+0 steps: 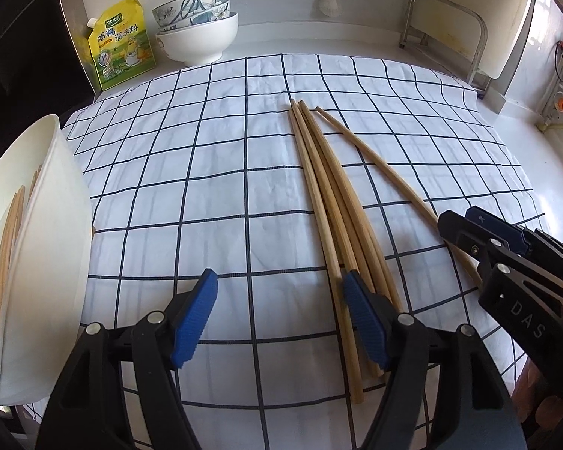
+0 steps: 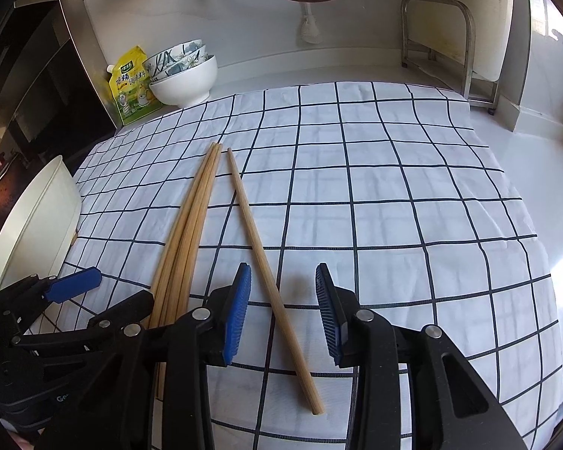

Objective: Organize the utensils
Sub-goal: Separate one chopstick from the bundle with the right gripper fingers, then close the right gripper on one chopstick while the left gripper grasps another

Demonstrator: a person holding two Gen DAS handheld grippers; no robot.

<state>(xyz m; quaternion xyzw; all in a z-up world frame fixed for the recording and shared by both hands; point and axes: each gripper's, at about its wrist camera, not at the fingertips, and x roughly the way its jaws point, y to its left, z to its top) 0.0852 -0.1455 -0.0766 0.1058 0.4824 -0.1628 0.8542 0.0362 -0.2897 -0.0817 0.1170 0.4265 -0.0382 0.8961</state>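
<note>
Starting at the left edge of the worktop: white holder (image 1: 45, 232) tilted there, several chopsticks already inside it (image 1: 7, 232). Behind it, in the far left corner, a yellow seasoning pouch (image 1: 122, 43) and stacked bowls (image 1: 197, 30), just off the checked cloth (image 1: 206, 172).

My left tongs (image 1: 279, 318) hang over the near part of the cloth, released, blue pads wide apart, nothing between them but bare cloth. Bundle of chopsticks (image 1: 334, 202) lies on the cloth just right of that gap; my right-hand pad (image 1: 364, 318) sits over the near ends of the bundle. Cannot tell whether it touches them. Bundle runs from the near edge away toward the middle of the cloth, tips converging.

Next over, a single chopstick (image 2: 266, 262), apart from the bundle, angled the same general way, its tip near the bundle's tips and its thick end fanned out toward the near edge.

My right tongs (image 2: 283, 315) straddle that single chopstick near its thick end. Pads parted, released; the stick passes through the gap closer to the left pad (image 2: 238, 311), neither pad pressing on it. It lies flat on the cloth.

Far right corner of the worktop: a metal rack (image 2: 465, 45), well apart from everything else.
</note>
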